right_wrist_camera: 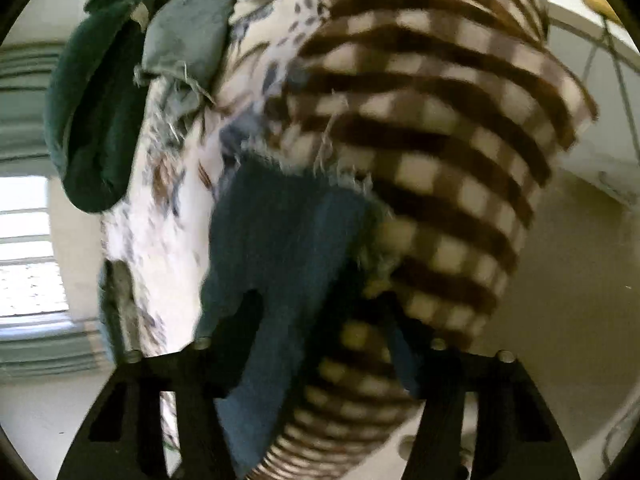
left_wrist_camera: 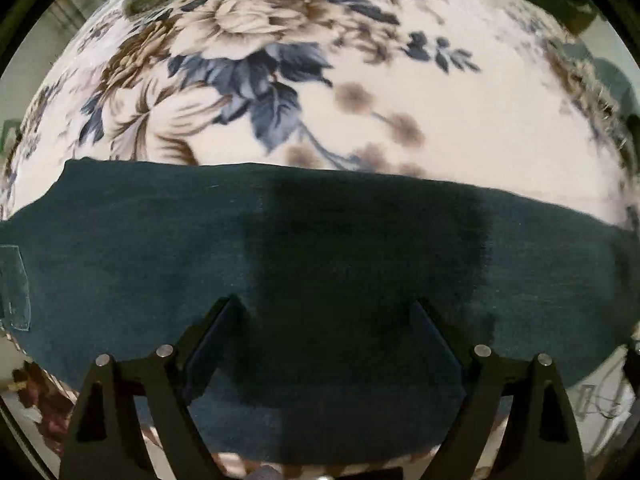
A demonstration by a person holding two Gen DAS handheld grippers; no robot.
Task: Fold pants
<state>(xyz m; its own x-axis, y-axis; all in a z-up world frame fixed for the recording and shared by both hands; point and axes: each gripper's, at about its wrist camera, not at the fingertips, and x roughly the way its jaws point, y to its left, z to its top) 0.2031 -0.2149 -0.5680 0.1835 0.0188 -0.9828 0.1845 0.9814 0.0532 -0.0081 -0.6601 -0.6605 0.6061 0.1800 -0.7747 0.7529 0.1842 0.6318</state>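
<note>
Dark teal pants lie flat in a wide band across a floral blanket in the left wrist view. My left gripper hovers over their near part with jaws wide apart and nothing between them. In the blurred right wrist view, a frayed blue denim hem of the pants lies between the fingers of my right gripper, whose jaws stand apart around the cloth. Whether they pinch it I cannot tell.
A brown and cream checked blanket fills the right of the right wrist view. A dark green rolled garment and grey cloth lie at the far left on the floral blanket. A window shows at left.
</note>
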